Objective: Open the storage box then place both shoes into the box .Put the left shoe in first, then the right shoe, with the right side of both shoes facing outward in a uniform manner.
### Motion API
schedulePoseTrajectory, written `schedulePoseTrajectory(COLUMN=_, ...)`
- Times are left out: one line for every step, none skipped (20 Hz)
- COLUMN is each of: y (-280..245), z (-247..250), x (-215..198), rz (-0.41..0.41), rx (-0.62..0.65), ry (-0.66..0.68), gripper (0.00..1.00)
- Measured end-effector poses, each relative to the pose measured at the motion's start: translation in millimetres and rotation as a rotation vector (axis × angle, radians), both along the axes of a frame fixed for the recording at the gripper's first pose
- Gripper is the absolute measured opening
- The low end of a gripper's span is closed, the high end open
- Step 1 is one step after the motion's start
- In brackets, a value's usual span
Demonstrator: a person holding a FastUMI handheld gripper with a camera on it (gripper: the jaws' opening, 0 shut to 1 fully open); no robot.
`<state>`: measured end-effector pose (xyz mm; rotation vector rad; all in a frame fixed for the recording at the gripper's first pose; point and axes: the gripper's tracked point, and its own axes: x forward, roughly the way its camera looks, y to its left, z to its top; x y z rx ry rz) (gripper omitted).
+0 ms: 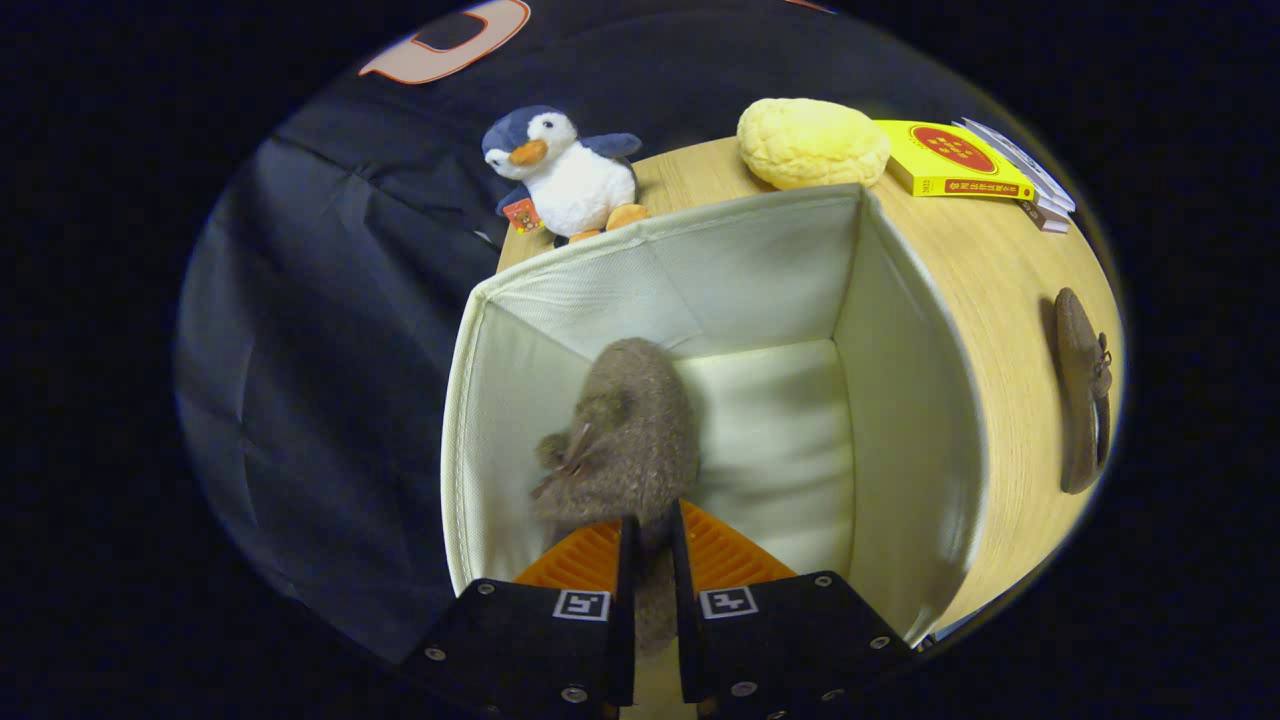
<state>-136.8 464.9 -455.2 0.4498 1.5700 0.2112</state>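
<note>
Gripper (652, 535) clamped on one brown shoe (625, 430) inside the box (900, 400); second shoe (1082, 390) on the table (1000, 290).

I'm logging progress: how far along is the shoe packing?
Done: the storage box stands open on the table. In hand: the tongs grip a brown shoe, held inside the box near its left wall. Left: release it, then fetch the second shoe lying on the table beside the box.

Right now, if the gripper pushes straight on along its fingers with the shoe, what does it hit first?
The gripper is shut on the brown shoe, held inside the open storage box. Straight ahead, the shoe's front would probably meet the box's pale floor near the back wall first; depth is unclear.
</note>
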Motion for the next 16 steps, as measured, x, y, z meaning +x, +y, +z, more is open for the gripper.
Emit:
schedulePoseTrajectory(y=7, z=5, x=-3, rz=0.012, rx=0.044, ry=0.013, gripper=0.21)
schedulePoseTrajectory(y=12, z=13, x=-7, rz=0.026, rx=0.087, ry=0.023, gripper=0.29)
schedulePoseTrajectory(y=11, z=22, x=-8, rz=0.042, rx=0.115, ry=0.015, gripper=0.33)
schedulePoseTrajectory(y=7, z=31, x=-7, rz=0.055, rx=0.14, ry=-0.005, gripper=0.4)
schedulePoseTrajectory(y=4, z=41, x=-6, rz=0.063, rx=0.169, ry=-0.025, gripper=0.43)
schedulePoseTrajectory(y=-2, z=54, x=-5, rz=0.063, rx=0.202, ry=-0.044, gripper=0.49)
schedulePoseTrajectory(y=-10, z=66, x=-2, rz=0.056, rx=0.232, ry=-0.062, gripper=0.53)
schedulePoseTrajectory(y=-22, z=78, x=2, rz=0.051, rx=0.251, ry=-0.086, gripper=0.6)
schedulePoseTrajectory(y=-35, z=87, x=6, rz=0.052, rx=0.257, ry=-0.113, gripper=0.63)
schedulePoseTrajectory(y=-51, z=98, x=11, rz=0.055, rx=0.256, ry=-0.144, gripper=0.7)
schedulePoseTrajectory(y=-66, z=106, x=14, rz=0.054, rx=0.257, ry=-0.165, gripper=0.73)
schedulePoseTrajectory(y=-79, z=118, x=17, rz=0.049, rx=0.27, ry=-0.184, gripper=0.78)
schedulePoseTrajectory(y=-94, z=128, x=20, rz=0.042, rx=0.281, ry=-0.206, gripper=0.8)
schedulePoseTrajectory(y=-112, z=134, x=23, rz=0.039, rx=0.276, ry=-0.23, gripper=0.81)
schedulePoseTrajectory(y=-132, z=138, x=27, rz=0.04, rx=0.257, ry=-0.258, gripper=0.83)
schedulePoseTrajectory(y=-152, z=139, x=30, rz=0.038, rx=0.234, ry=-0.287, gripper=0.86)
